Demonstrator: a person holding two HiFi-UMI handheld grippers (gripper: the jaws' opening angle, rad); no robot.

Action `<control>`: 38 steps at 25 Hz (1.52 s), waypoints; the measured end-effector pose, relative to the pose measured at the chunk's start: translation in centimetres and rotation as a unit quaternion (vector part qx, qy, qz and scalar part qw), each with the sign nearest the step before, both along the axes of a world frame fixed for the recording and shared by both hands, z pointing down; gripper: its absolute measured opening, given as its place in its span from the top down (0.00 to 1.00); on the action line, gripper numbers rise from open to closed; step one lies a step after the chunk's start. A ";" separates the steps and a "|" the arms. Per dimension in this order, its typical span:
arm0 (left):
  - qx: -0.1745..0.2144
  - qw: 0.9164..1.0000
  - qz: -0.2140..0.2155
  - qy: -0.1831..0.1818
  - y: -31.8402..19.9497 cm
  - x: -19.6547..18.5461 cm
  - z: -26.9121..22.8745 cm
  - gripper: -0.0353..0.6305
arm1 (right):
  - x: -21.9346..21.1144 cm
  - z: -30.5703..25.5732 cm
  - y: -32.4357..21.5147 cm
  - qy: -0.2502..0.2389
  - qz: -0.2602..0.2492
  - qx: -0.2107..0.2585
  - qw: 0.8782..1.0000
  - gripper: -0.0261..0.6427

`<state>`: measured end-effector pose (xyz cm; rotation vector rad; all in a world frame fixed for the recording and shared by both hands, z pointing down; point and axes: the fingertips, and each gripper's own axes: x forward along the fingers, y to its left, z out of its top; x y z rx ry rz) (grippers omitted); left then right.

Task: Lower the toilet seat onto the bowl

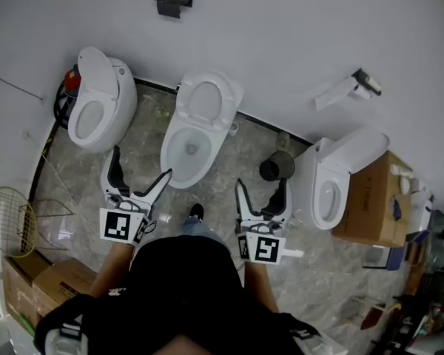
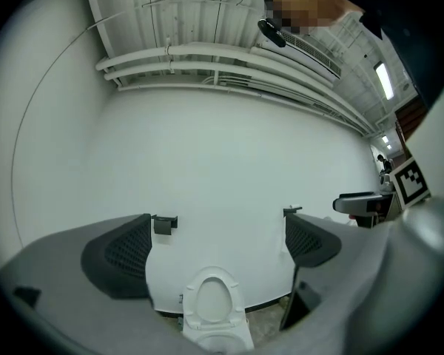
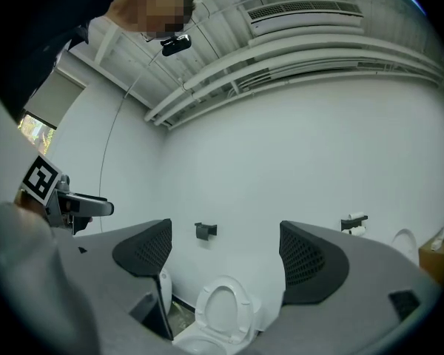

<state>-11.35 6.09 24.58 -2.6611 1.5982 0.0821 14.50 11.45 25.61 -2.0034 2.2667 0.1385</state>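
Two marker-tagged tools (image 1: 142, 161) (image 1: 261, 182), spread; toilet seat (image 1: 186, 108) upright

Three toilets (image 1: 96, 106) (image 1: 196, 128) (image 1: 331, 187), two grippers (image 1: 143, 161) (image 1: 262, 182) (one left, one right), one bin (image 1: 276, 166).

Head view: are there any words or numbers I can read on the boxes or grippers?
None can be read.
On the cardboard box: print too small to read.
On the left gripper and right gripper: square black-and-white markers only, no letters.
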 end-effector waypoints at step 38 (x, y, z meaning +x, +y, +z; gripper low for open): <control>-0.049 0.978 0.126 -0.158 -22.2 4.1 11.6 0.18 | -0.1 11.5 -21.0 0.002 -0.003 -0.115 0.993 0.30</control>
